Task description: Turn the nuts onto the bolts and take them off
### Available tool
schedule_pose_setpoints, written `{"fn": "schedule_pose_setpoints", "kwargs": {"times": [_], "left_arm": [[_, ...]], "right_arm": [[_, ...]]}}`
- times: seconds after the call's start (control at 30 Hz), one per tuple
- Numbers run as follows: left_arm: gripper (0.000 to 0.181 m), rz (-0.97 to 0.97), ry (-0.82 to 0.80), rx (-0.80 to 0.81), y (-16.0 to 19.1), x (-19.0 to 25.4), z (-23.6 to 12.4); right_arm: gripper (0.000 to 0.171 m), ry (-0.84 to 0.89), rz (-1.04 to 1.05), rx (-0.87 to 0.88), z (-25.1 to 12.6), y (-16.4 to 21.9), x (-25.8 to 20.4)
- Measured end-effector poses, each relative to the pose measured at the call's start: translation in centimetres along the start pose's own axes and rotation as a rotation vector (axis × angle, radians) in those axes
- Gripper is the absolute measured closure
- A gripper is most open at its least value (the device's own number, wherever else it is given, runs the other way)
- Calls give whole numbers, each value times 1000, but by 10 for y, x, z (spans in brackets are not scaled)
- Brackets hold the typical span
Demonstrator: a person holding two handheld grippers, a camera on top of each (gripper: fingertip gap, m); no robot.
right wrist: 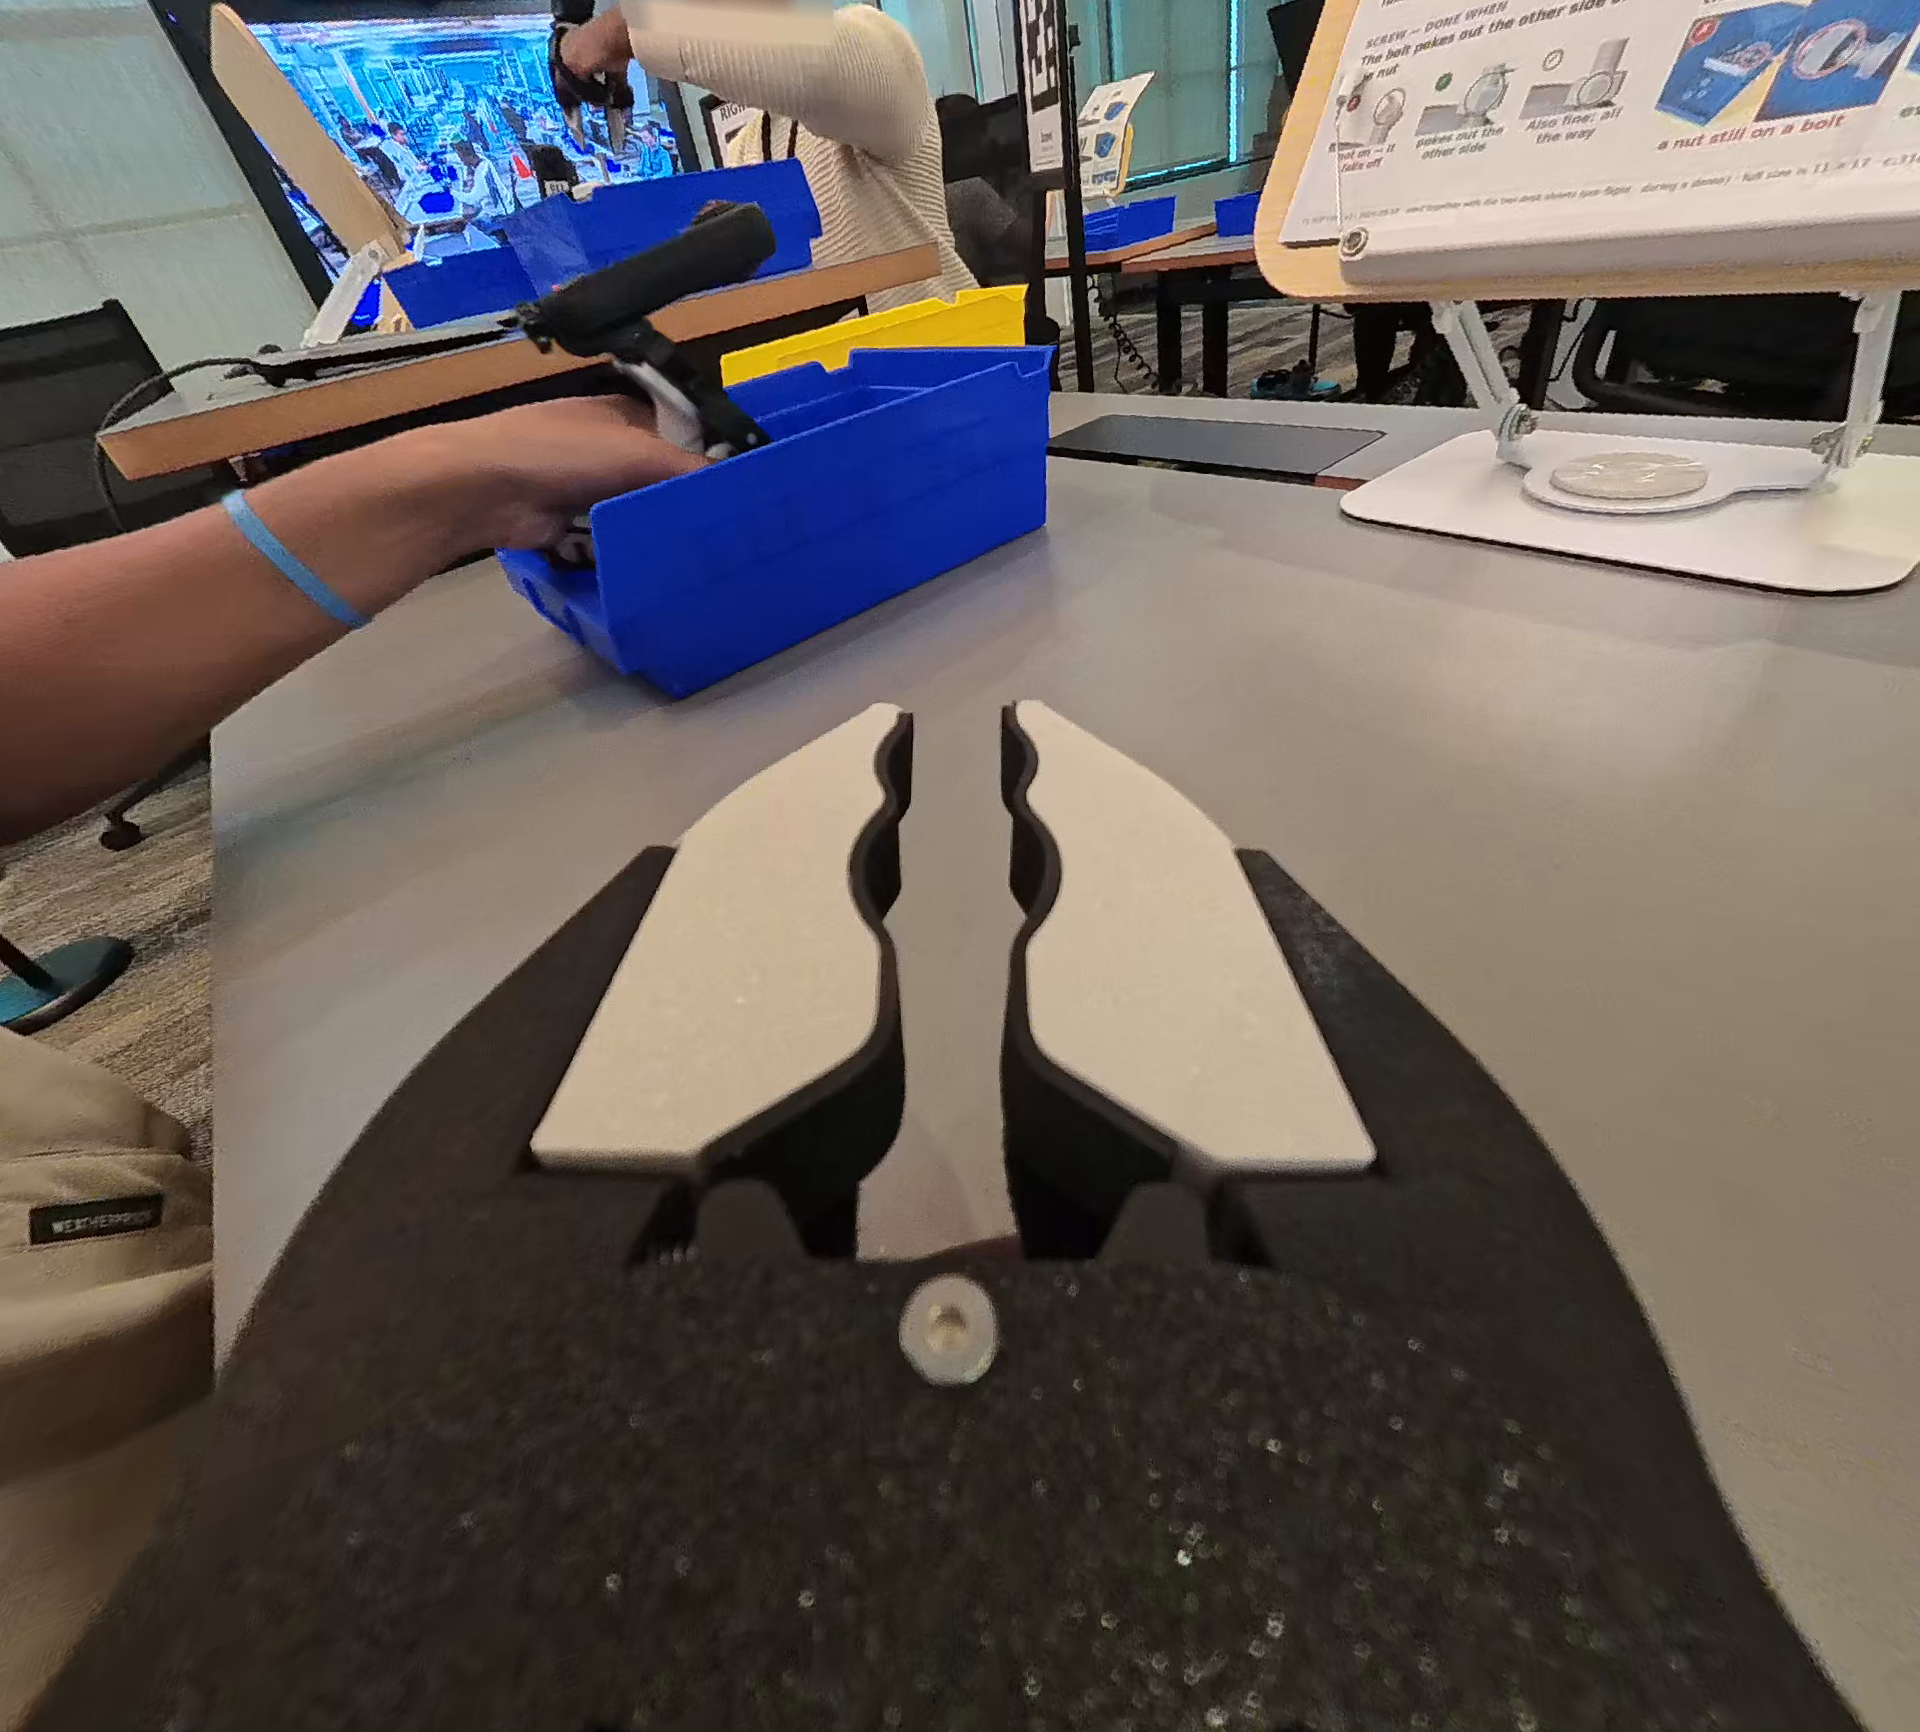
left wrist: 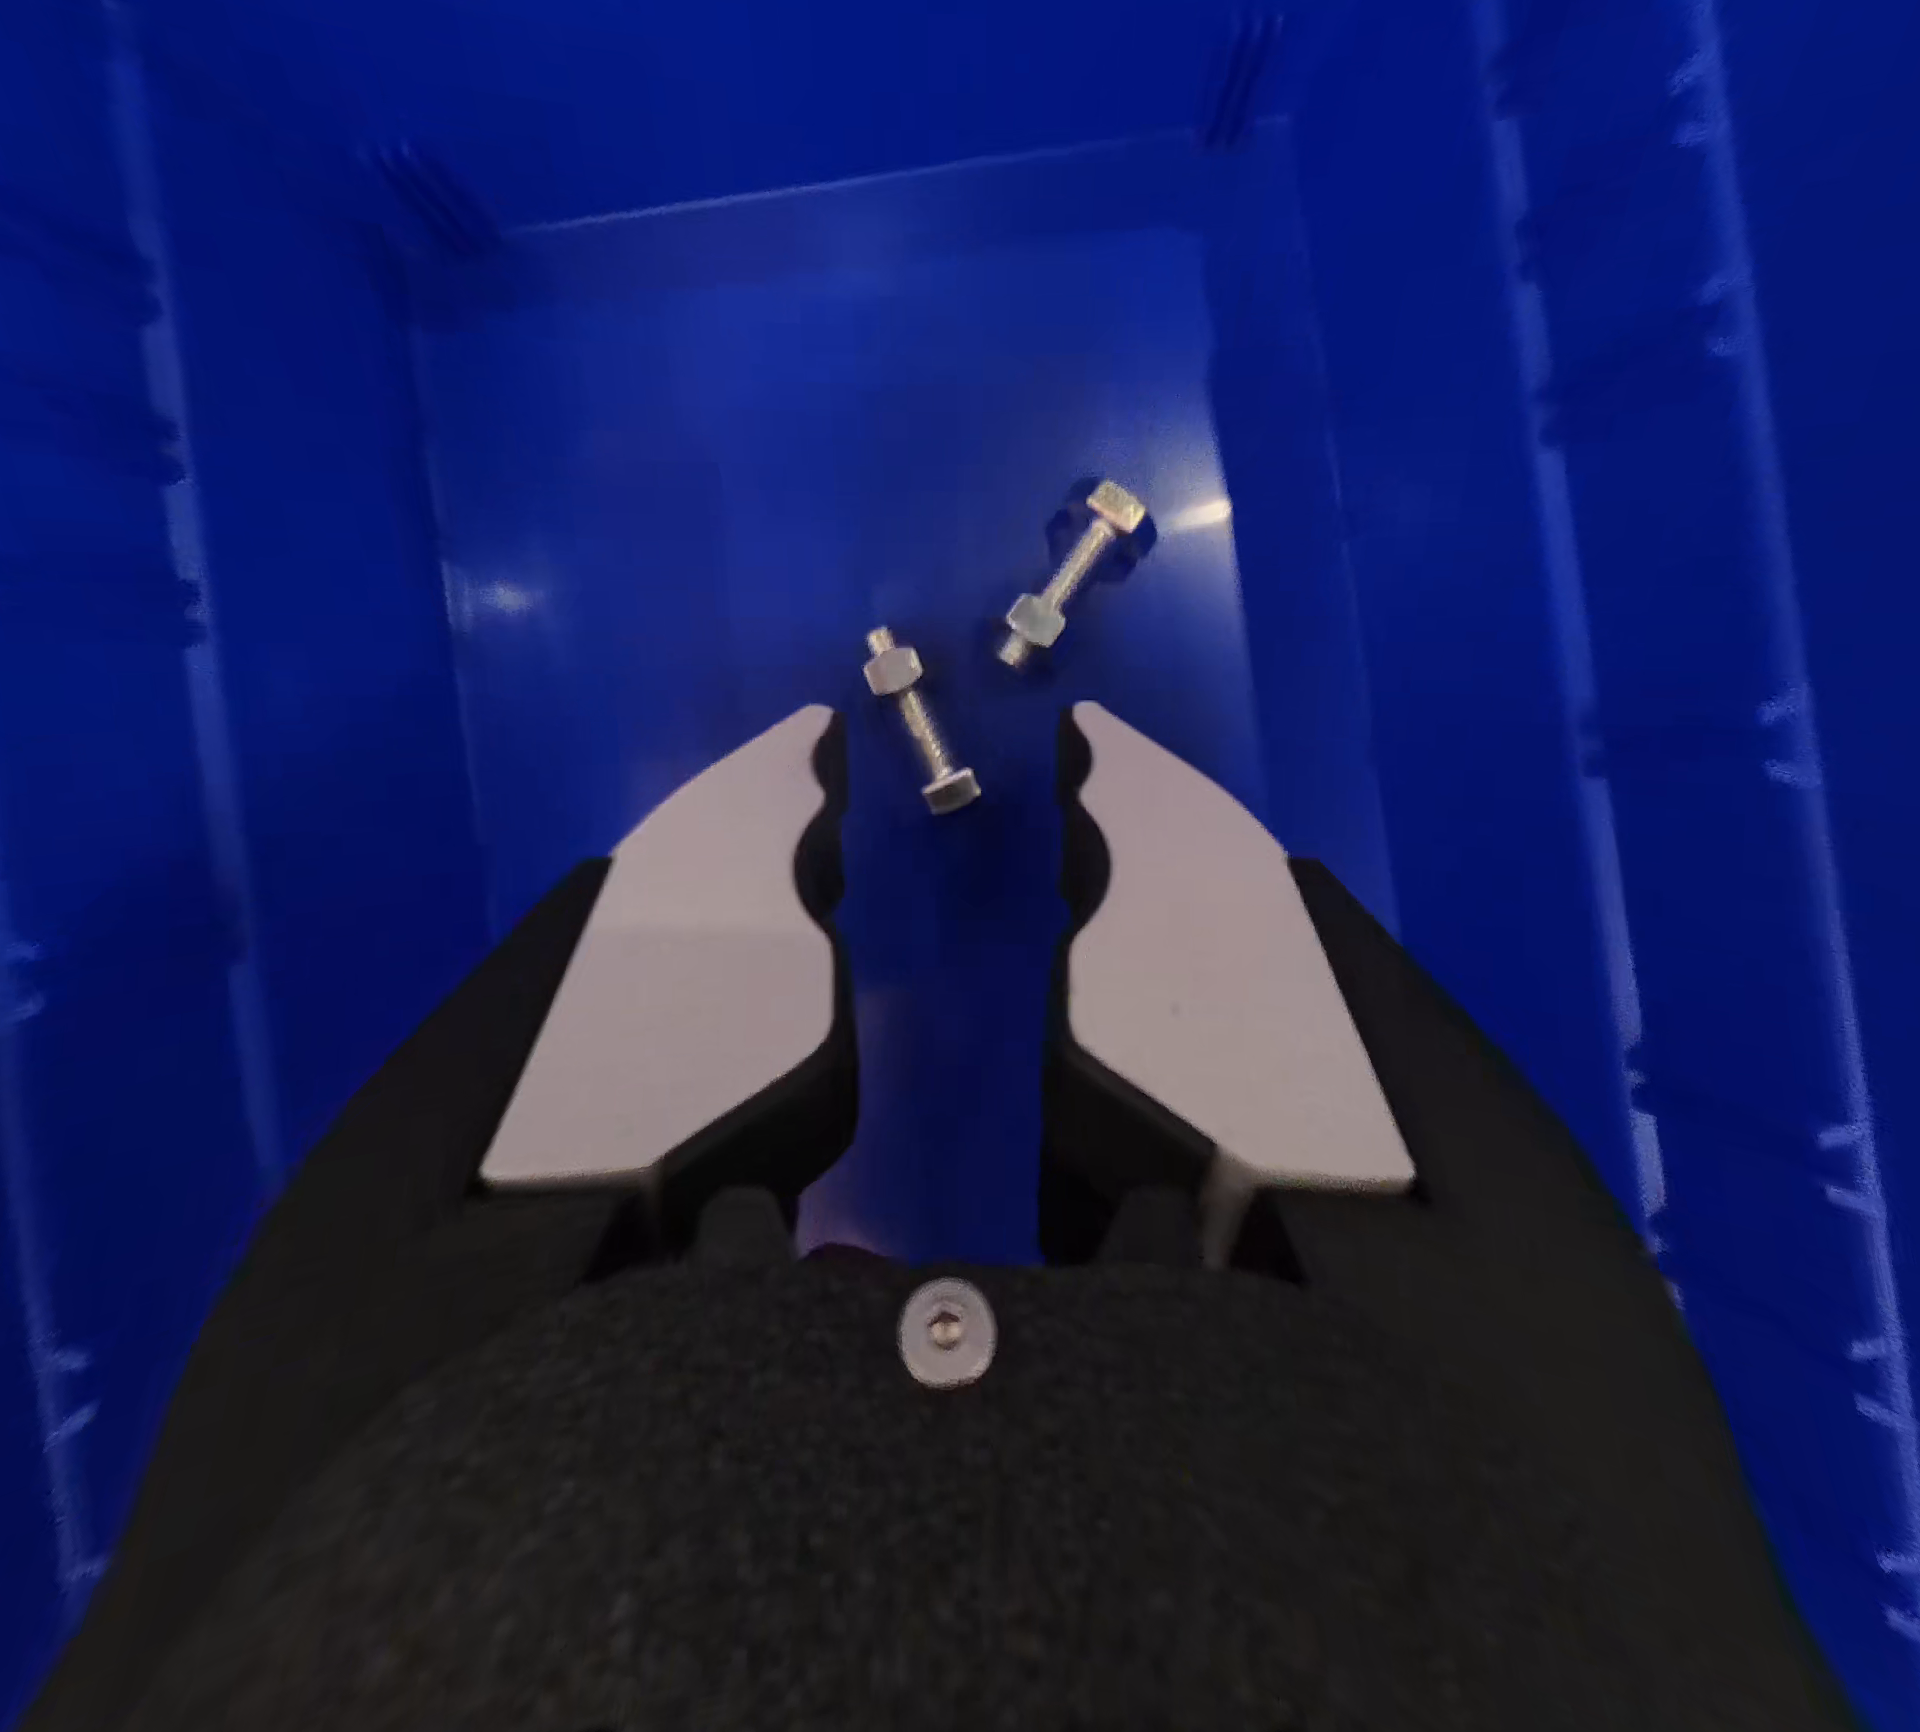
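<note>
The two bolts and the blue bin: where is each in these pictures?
Nearer bolt [left wrist: 921,730]: left wrist view, mid-shaft.
Farther bolt [left wrist: 1075,576]: left wrist view, mid-shaft.
Blue bin [right wrist: 831,529]: right wrist view, outer side wall.

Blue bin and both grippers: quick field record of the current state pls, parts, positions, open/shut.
bin: blue bin on the grey table, a yellow bin behind it
contents: two bolts lying on the bin floor, apart, each with a nut threaded on
near bolt: near bolt, lying just ahead of the left fingers' gap
far bolt: far bolt, beyond and to the right
left gripper: left gripper inside the bin, open, holding nothing
right gripper: right gripper over bare table outside the bin, open, empty
other: document stand at far right
</note>
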State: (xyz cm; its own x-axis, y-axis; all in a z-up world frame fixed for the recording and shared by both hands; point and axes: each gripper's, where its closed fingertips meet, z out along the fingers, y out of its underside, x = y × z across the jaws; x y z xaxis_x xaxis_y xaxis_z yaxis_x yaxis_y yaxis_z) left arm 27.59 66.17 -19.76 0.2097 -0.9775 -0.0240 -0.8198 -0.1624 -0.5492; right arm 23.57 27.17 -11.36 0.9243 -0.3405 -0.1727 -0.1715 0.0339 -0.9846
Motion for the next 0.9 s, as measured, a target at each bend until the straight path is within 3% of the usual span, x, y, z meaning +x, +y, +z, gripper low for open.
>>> {"fn": "schedule_pose_setpoints", "kwargs": {"times": [0.2, 0.43, 0.63, 0.9], "left_arm": [[170, -33, -21, -88, 9, -13, 15], [172, 87, -2, -169, 17, -14, 8], [172, 184, 28, 100, -10, 9, -32], [172, 332, 309, 501, -39, 111, -144]], "right_arm": [[156, -6, 13, 1, -1, 0, 0], [157, -12, 15, -1, -1, 0, -1], [159, -12, 19, -1, 0, 0, 0], [156, -117, -4, -19, 13, -19, -10]]}}
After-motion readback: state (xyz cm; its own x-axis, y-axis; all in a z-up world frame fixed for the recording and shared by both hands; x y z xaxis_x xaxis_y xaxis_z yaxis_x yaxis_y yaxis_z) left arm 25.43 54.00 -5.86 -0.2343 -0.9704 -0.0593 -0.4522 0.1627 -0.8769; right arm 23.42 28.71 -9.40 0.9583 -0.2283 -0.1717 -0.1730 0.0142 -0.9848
